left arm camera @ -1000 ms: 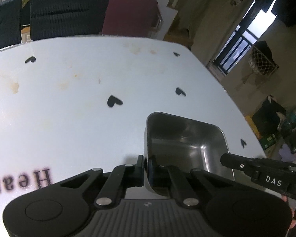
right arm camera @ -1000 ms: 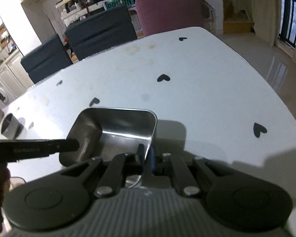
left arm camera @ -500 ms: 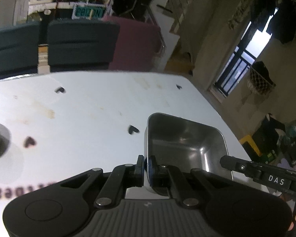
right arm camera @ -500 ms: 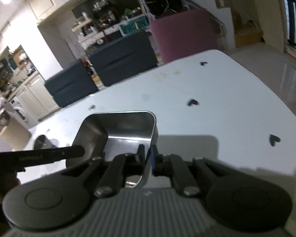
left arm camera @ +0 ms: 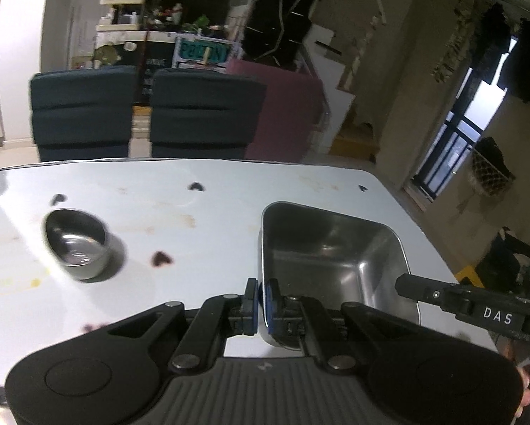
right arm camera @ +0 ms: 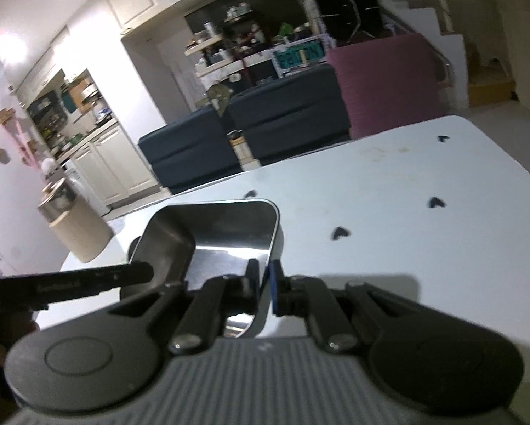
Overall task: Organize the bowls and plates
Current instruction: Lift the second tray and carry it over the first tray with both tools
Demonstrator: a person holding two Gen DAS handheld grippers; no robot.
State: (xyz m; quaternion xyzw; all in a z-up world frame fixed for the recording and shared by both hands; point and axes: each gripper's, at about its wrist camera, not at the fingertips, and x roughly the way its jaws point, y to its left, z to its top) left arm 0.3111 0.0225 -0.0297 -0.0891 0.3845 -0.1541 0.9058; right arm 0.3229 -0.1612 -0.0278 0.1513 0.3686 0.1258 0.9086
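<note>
A square steel bowl hangs above the white table, held from two sides. My left gripper is shut on its left rim, one pad inside and one outside. My right gripper is shut on the opposite rim of the same steel bowl. Each gripper's black finger shows in the other's view, at the far edge of the bowl. A small round steel bowl stands on the table to the left in the left wrist view.
The table cloth carries dark heart prints and a few stains. Two dark blue chairs and a pink chair stand along the far edge. A beige bin stands on the floor beyond the table's left side.
Both grippers have lifted the square bowl off the table and carried it left. The views tilted up, so the chairs and room show more. The round bowl has come into the left wrist view.
</note>
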